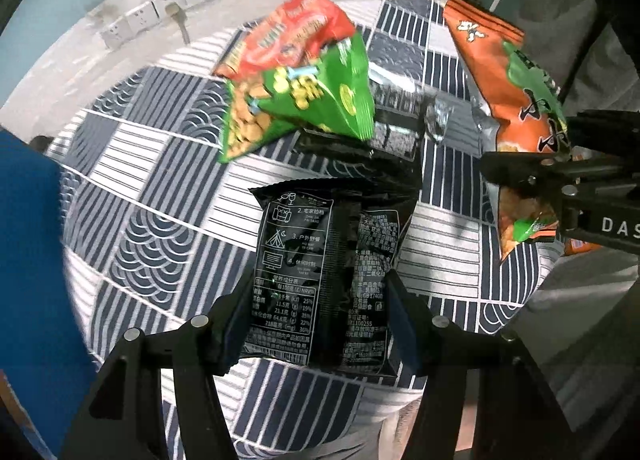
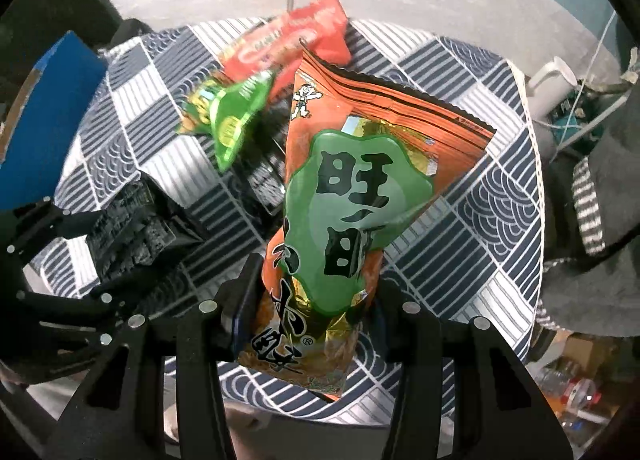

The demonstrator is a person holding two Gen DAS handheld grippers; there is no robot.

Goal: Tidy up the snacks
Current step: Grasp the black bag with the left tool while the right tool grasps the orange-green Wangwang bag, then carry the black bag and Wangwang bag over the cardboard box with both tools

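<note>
I am holding a black snack packet between the jaws of my left gripper, its printed back facing the camera and its lower half pinched between the two pads while the top end is reaching out over the patterned tablecloth. My right gripper is clamping an orange and green snack bag by its bottom end, and the bag is standing out along the fingers, tilted toward the upper right of that view. Both packets are hanging clear above the cloth. Behind them a green snack bag is leaning on a red snack bag, the pair sitting toward the far side of the table with more black packets lying just beside them. A blue box is standing at the table's left edge, close to my left gripper. The tablecloth's right half is lying open in the right wrist view, running out to the rounded table edge, where a white jug is standing just beyond.
</note>
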